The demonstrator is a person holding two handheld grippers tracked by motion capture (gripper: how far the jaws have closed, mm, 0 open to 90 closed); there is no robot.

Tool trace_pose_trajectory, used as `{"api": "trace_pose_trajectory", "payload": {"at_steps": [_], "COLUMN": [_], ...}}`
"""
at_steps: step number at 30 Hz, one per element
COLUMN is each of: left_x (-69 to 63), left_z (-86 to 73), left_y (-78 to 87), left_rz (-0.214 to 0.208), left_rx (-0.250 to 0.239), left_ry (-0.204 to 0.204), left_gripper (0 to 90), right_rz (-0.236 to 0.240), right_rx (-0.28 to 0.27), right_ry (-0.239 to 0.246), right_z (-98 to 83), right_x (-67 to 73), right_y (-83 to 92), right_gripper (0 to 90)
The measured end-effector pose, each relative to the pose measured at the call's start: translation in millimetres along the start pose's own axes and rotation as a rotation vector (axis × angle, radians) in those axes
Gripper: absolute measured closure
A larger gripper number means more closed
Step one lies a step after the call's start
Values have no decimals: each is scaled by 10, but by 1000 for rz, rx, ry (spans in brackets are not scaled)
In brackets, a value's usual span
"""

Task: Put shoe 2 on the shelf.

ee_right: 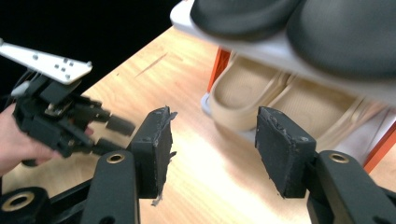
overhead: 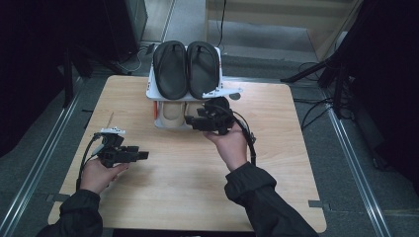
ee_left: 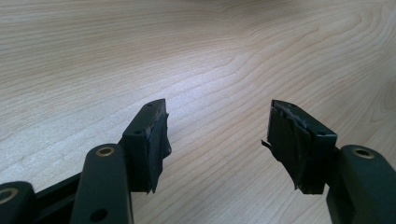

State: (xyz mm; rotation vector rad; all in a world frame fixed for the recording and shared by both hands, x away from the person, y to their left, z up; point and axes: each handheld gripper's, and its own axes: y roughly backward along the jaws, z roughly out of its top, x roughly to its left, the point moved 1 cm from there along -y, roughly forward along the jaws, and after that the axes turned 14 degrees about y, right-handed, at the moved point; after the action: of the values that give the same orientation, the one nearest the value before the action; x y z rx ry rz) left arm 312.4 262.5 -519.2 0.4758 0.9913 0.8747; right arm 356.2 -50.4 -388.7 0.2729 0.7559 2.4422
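Directly ahead of my right gripper [ee_right: 212, 142] lay the beige sandals [ee_right: 261, 100], two in number, placed side by side on the lower shelf of the shoe rack [overhead: 159, 91]. In the right gripper view the left sandal of the pair sat just beyond the gap between my jaws, its rounded end facing me. The jaws stood wide apart with nothing between them; no pad touched the sandal. In the high view my right gripper [overhead: 195, 121] sat just in front of the lower shelf, held level and pointed at the beige sandals [overhead: 174, 112].

The rack had two white shelves, with orange uprights [ee_right: 219, 67] between them. On the upper shelf lay the black sandals [overhead: 187, 66], also two, side by side with their soles down.

My left gripper [overhead: 141, 154] was well apart from the rack, near the left part of the wooden table [overhead: 276, 163]. In the left gripper view its jaws [ee_left: 217, 140] were spread wide over bare wood, with nothing between them. The pads on both grippers showed frayed black tape at the edges.

Counted: two grippers, four sandals in two pairs, one rack, one table. I could read no brand, label or writing on any of these items.
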Motion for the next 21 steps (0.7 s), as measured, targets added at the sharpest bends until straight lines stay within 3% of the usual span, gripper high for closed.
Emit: {"api": "trace_pose_trajectory", "payload": {"at_steps": [9, 14, 19, 21], "left_x": [-45, -77, -95, -104], "left_z": [27, 36, 37, 35], "left_y": [-50, -81, -105, -108], "left_rz": [3, 15, 29, 34], "left_rx": [-2, -6, -5, -2], "left_ry": [1, -9, -18, -23], "left_gripper": [394, 393, 394, 394], "right_rz": [26, 60, 53, 56], "right_rx": [12, -23, -12, -3], "right_ry": [31, 31, 47, 30], "right_z": [-390, -573, -775, -861], "right_x": [129, 179, 181, 160], "right_y": [-43, -44, -60, -58], "right_gripper": [461, 462, 462, 464]}}
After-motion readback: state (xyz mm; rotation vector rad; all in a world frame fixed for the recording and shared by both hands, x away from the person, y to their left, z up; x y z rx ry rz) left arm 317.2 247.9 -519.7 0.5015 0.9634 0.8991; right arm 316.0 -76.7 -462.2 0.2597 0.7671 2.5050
